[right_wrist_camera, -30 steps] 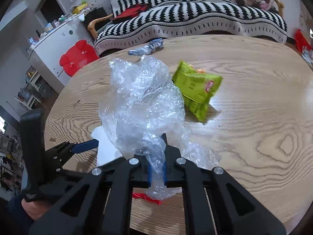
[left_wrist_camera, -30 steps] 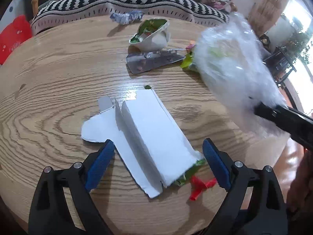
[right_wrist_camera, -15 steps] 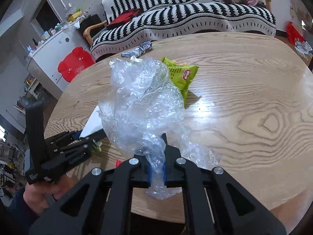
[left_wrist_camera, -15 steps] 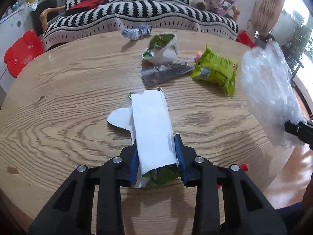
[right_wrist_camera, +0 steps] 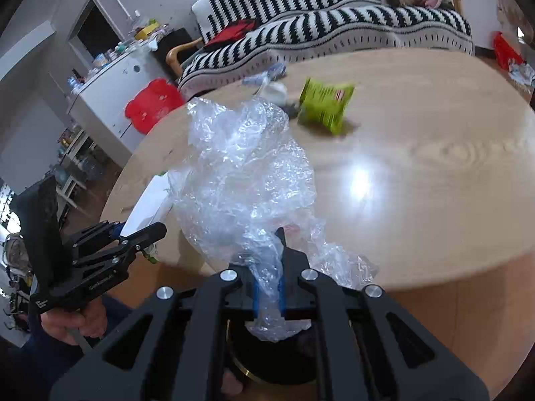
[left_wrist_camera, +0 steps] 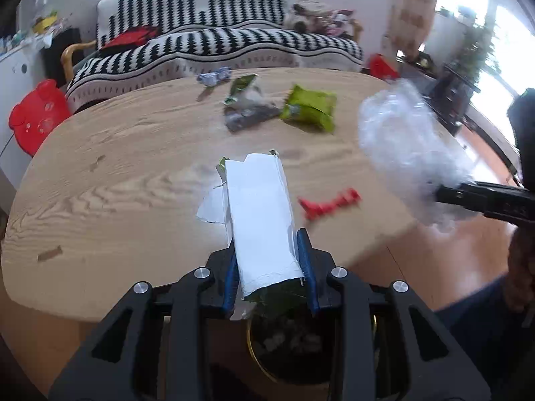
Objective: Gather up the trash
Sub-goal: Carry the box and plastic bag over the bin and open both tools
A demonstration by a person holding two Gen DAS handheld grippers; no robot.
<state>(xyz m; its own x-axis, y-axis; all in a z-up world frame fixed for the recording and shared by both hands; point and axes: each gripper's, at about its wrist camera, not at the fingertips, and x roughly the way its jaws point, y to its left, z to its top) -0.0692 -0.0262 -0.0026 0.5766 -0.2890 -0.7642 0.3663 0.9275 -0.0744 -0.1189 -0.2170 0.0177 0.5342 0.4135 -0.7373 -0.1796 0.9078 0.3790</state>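
Note:
My left gripper [left_wrist_camera: 269, 260] is shut on a flattened white carton [left_wrist_camera: 259, 214] and holds it above the table's near edge, over a dark round bin [left_wrist_camera: 294, 344] below. My right gripper [right_wrist_camera: 269, 267] is shut on a crumpled clear plastic bag [right_wrist_camera: 244, 180], also off the table's edge above a bin [right_wrist_camera: 267, 364]. The bag also shows in the left wrist view [left_wrist_camera: 408, 153]. The left gripper with the carton shows at the left of the right wrist view [right_wrist_camera: 133, 234].
On the round wooden table [left_wrist_camera: 117, 167] lie a green snack packet [left_wrist_camera: 309, 107], a red scrap [left_wrist_camera: 329, 202], a torn green-white wrapper [left_wrist_camera: 242, 90], a silver wrapper [left_wrist_camera: 249, 117] and a blue-white wrapper [left_wrist_camera: 214, 77]. A striped sofa [left_wrist_camera: 217, 46] stands behind.
My left gripper closed on the white carton, lifted it and drew it back past the table's edge. My right gripper drew back off the table with the plastic bag.

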